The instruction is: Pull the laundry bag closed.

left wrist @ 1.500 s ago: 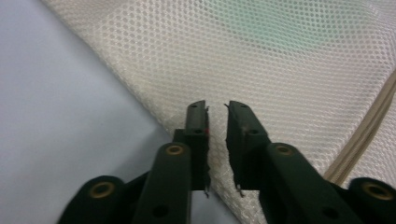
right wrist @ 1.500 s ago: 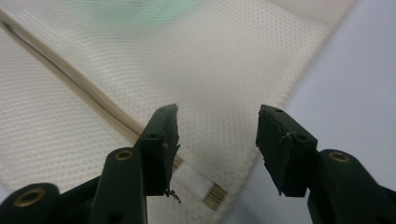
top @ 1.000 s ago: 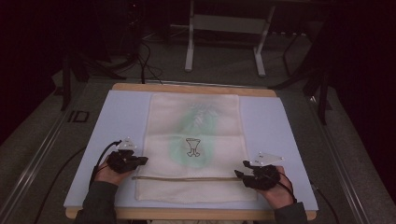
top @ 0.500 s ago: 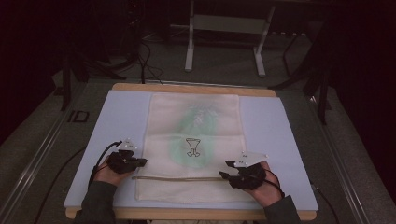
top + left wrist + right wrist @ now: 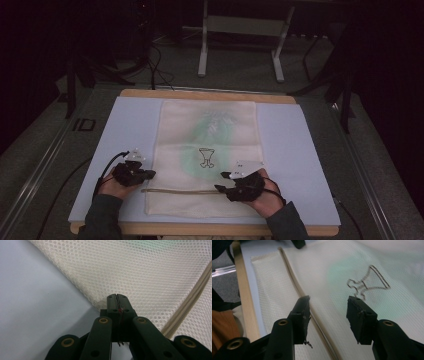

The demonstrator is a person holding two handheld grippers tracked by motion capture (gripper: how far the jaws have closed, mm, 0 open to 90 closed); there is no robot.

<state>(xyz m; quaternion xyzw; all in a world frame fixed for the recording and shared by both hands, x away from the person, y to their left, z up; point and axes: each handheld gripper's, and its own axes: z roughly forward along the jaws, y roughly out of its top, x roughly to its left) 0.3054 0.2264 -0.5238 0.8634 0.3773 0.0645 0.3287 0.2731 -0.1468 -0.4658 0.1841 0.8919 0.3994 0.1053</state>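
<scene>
On the bench point(image 5: 300, 150), covered by a smooth pale blue-grey sheet with a wooden edge at front and back, lies a flat rectangular mesh bag point(image 5: 207, 130) of cream honeycomb netting. A green shape and a dark goblet-like outline point(image 5: 206, 156) show through its weave. A tan zipper point(image 5: 180, 190) runs straight across its near end. The left gripper point(image 5: 150, 173) sits at the bag's left edge by the zipper's end, its black fingers point(image 5: 117, 302) pinched together on the netting's edge. The right gripper point(image 5: 221, 181) hovers over the zipper farther right, its fingers point(image 5: 302, 312) apart after just closing a little, the zipper line between them, ungripped.
</scene>
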